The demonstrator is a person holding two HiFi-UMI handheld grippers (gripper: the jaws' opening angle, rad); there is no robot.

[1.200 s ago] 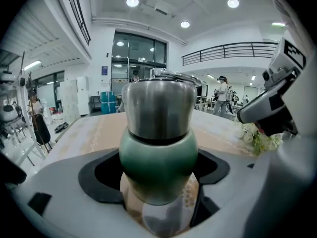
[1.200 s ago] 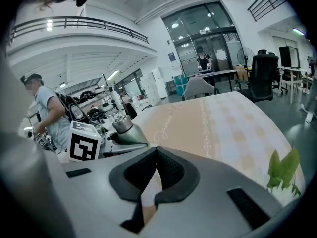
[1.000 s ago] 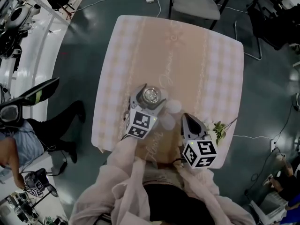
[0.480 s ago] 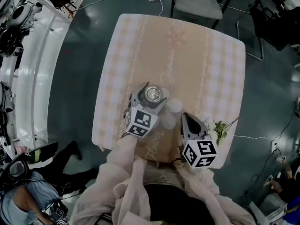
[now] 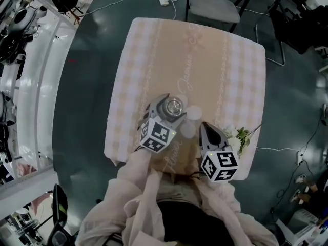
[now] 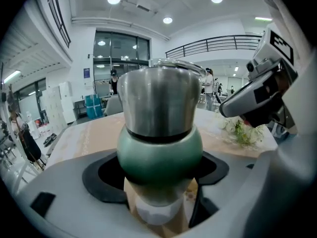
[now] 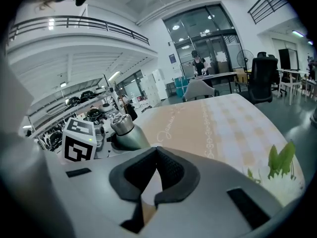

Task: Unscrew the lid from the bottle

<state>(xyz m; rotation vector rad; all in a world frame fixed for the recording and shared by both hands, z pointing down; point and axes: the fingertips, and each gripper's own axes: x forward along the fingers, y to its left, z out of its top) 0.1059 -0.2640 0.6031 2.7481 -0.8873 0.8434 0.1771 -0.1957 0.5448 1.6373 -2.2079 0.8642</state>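
The bottle (image 5: 174,106) is in the near half of the table (image 5: 205,60), a little left of the middle and back from the near edge. The left gripper (image 5: 167,112) clamps its green belly, with a black pad pressed on either side. The steel lid (image 6: 159,100) sits on the bottle's neck above the jaws. Whether the bottle's base rests on the cloth cannot be told. The right gripper (image 5: 206,130) hangs over the near edge toward the near right corner, just beside the bottle but apart from it. Its jaws are pressed together with nothing between them. Two pale round things (image 5: 195,112) lie between the two grippers. A green sprig (image 5: 240,137) lies at the right edge by the near right corner.
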